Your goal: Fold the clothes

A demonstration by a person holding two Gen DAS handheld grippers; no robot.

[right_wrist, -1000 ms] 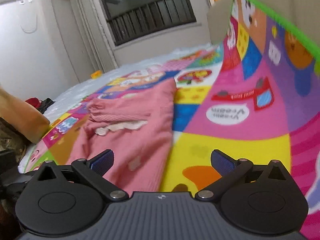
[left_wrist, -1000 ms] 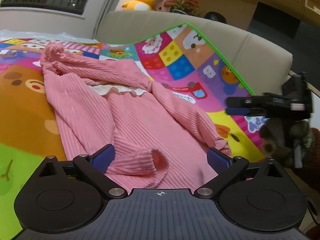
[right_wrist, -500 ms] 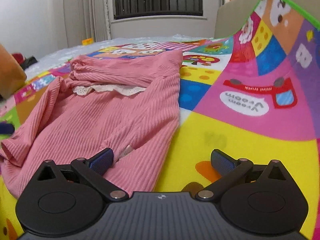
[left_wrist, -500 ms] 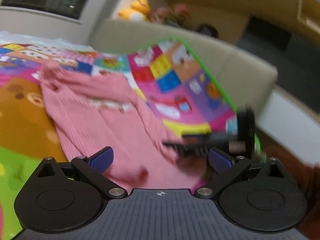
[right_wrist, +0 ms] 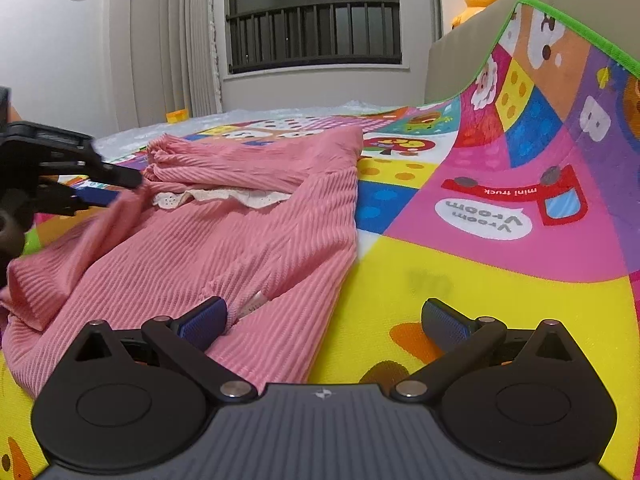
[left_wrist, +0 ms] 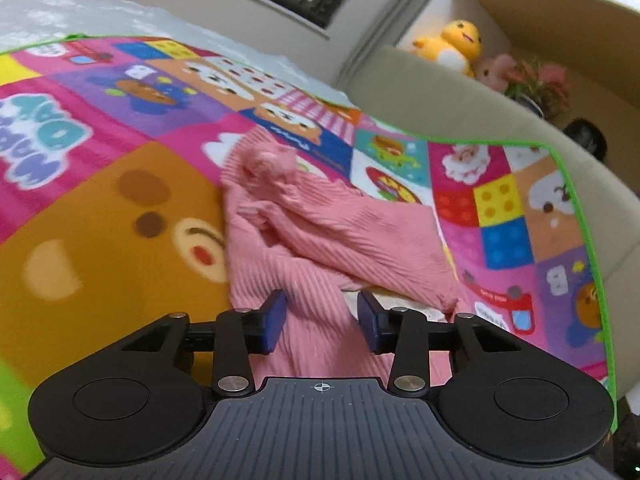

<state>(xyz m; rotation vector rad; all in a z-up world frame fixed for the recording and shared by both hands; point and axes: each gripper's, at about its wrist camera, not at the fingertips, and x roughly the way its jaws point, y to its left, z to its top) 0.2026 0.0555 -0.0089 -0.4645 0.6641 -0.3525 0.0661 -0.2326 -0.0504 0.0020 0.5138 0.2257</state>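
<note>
Pink ribbed top [right_wrist: 224,248] between left tool [left_wrist: 322,322] fingers

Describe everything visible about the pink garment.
The pink garment is a ribbed knit top with a cream lace trim at the neck. It lies rumpled on the colourful play mat, one sleeve folded across the chest. The left claw has its fingers half closed around a raised ridge of fabric. The right claw is open, one finger against the hem.
</note>
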